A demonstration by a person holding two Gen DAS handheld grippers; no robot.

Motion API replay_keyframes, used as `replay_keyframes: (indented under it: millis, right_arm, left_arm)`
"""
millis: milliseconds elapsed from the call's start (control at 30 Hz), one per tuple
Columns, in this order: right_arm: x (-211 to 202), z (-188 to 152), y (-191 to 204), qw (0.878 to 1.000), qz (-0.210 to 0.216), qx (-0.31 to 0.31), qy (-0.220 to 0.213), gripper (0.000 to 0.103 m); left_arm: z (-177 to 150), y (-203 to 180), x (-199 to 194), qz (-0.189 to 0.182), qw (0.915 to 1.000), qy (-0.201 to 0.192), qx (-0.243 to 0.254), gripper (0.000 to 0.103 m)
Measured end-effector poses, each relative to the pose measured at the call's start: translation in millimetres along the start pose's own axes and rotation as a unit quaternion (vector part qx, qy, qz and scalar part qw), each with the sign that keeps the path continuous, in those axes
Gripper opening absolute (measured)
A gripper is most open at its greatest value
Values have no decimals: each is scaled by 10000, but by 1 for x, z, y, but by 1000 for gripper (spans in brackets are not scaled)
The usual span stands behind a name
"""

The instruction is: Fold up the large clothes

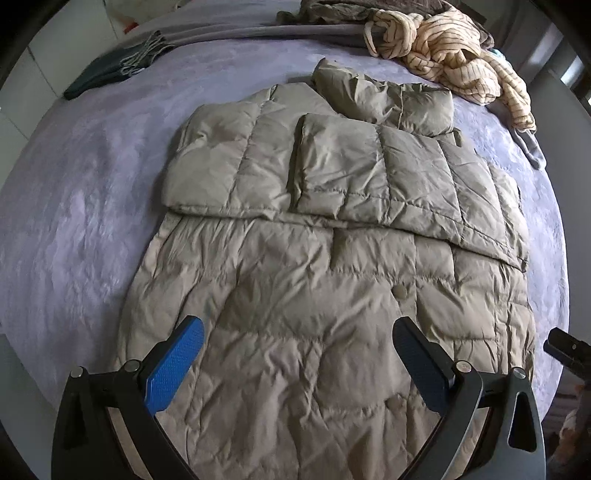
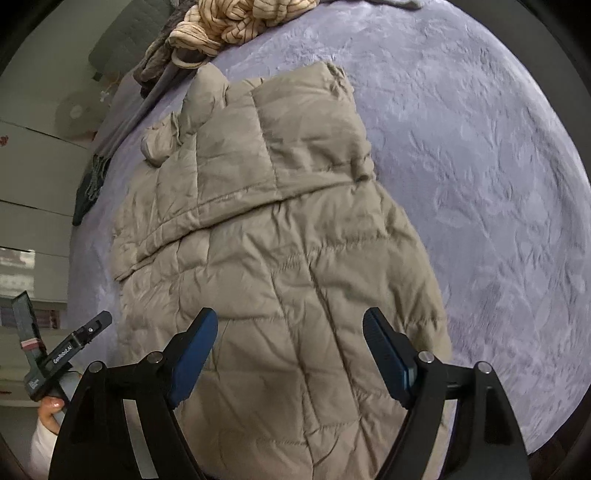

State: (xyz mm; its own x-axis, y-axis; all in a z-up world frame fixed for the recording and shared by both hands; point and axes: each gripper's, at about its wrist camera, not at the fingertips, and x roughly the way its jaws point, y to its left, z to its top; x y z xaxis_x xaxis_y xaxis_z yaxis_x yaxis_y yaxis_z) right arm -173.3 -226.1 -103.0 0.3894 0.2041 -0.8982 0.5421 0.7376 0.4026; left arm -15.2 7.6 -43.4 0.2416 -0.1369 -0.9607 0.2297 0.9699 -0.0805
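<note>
A khaki quilted down jacket (image 1: 314, 258) lies flat on the lilac bed cover (image 1: 85, 206), with both sleeves folded across its upper part. It also shows in the right wrist view (image 2: 280, 243). My left gripper (image 1: 299, 332) is open and empty, hovering over the jacket's lower part near the hem. My right gripper (image 2: 290, 325) is open and empty, over the jacket's lower right side. The other gripper's body (image 2: 70, 350) shows at the left edge of the right wrist view, held in a hand.
A cream striped garment (image 1: 447, 51) lies crumpled at the far right of the bed, also in the right wrist view (image 2: 236, 22). A dark folded cloth with a fringe (image 1: 114, 66) lies far left. The bed cover (image 2: 480, 184) stretches wide to the jacket's right.
</note>
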Motion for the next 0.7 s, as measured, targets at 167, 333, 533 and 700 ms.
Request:
replay_keyframes:
  millis: [167,333,533,700]
  right_arm:
    - [2,-12,-1,9998,127,-34,170,98]
    - [0,-28,4,9992,299,38,278,103]
    - [4,-52,8,9984,343,305,318,103]
    - [9,-79,4,9958,447,743,299,103]
  left_arm:
    - [-19,-3,-12,77,10000,-45,24,102]
    - [-38,0,-22,41,10000,62,39,102]
    - [-57,12,-26,-36,9998,92,195,102]
    - [-82,38,-20,-124,9994,214,241,102]
